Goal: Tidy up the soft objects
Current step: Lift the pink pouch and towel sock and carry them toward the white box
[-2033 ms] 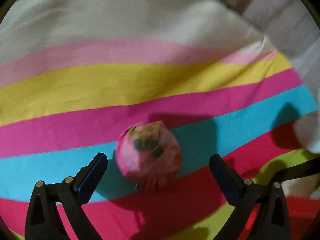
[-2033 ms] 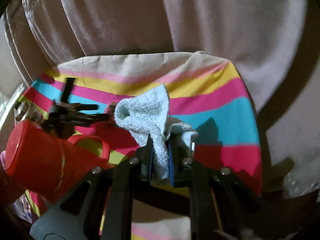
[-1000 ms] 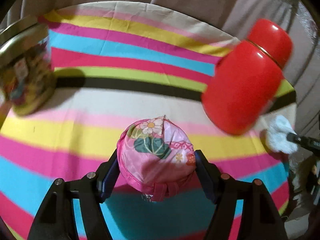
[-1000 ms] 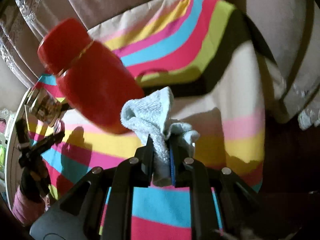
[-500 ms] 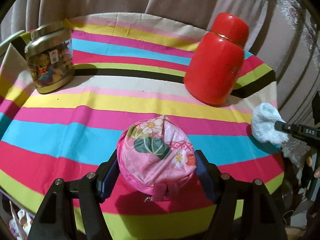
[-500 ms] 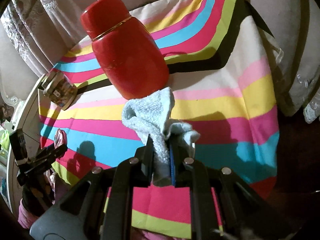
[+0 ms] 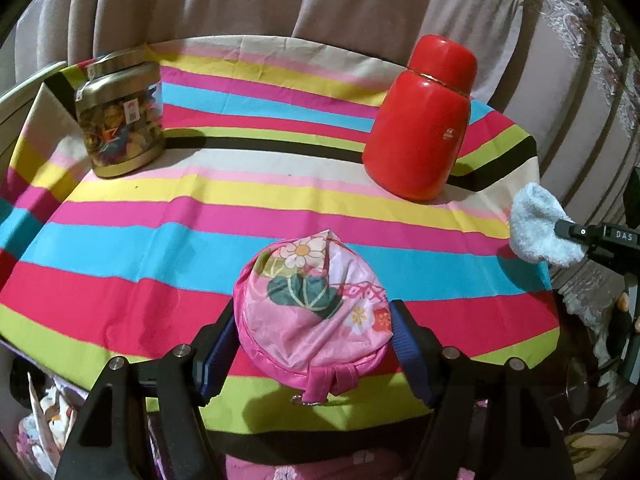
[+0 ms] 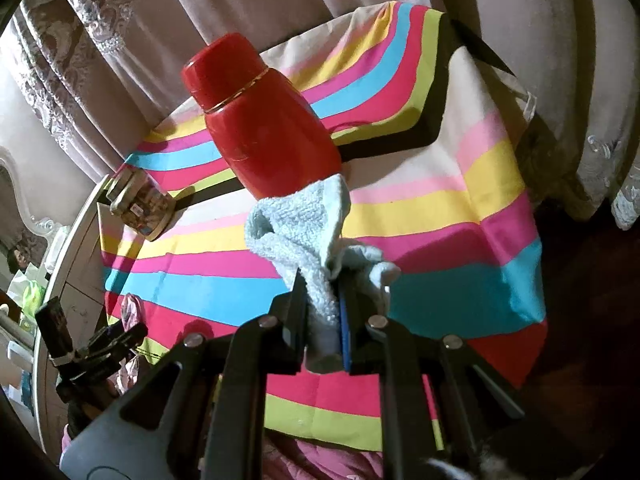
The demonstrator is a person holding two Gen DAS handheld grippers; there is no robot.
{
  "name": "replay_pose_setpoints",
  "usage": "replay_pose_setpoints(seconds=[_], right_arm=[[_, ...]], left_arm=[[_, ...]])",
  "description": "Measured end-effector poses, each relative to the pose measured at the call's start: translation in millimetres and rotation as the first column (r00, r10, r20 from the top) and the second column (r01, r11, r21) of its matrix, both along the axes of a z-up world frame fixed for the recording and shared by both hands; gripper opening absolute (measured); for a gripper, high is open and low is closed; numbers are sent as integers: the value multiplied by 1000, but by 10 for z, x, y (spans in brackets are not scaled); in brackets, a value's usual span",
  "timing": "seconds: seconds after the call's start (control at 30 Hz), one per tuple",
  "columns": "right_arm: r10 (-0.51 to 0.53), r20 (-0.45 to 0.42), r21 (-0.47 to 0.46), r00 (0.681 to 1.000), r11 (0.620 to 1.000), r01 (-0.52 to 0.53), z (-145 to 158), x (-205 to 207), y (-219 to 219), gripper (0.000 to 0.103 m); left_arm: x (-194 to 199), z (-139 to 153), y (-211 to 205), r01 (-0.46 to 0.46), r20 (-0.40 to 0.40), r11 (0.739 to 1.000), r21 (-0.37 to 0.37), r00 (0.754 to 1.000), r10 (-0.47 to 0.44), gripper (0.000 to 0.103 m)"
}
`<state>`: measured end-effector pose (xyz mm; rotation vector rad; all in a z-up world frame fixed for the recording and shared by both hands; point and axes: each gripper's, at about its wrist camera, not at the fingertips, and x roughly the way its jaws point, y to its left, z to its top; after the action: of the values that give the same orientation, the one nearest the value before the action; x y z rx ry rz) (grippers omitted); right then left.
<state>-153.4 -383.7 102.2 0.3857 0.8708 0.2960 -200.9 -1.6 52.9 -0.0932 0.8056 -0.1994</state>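
My left gripper point(image 7: 310, 338) is shut on a round pink floral pouch point(image 7: 312, 308) and holds it above the near edge of the striped tablecloth point(image 7: 160, 240). My right gripper point(image 8: 322, 312) is shut on a light blue towel point(image 8: 300, 236), held above the cloth's right side. The towel also shows at the right edge of the left wrist view point(image 7: 538, 230). The left gripper with a bit of the pouch shows small at the lower left of the right wrist view point(image 8: 120, 336).
A red flask point(image 7: 420, 120) stands at the back right of the table, also in the right wrist view point(image 8: 260, 120). A gold-lidded jar point(image 7: 120, 112) stands at the back left. Beige curtains point(image 7: 320, 0) hang behind. Clutter lies below the table edge.
The left gripper closed on the pouch, lifted it and pulled back toward the near edge. The right gripper, still holding the towel, rose and drew back, so more of the table shows.
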Motion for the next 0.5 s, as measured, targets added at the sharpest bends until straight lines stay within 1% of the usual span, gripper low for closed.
replay_pose_setpoints(seconds=[0.3,0.5], right_arm=[[51,-14,42,999,998,-50,-8,-41,176,17],[146,-6,54,989,988,-145,53,-95,507,17]], left_arm=[[-142,9,93,-23,5,1000,-2,1000,23,72],[-272,16,227,-51,9,999,-7,999,51,72]])
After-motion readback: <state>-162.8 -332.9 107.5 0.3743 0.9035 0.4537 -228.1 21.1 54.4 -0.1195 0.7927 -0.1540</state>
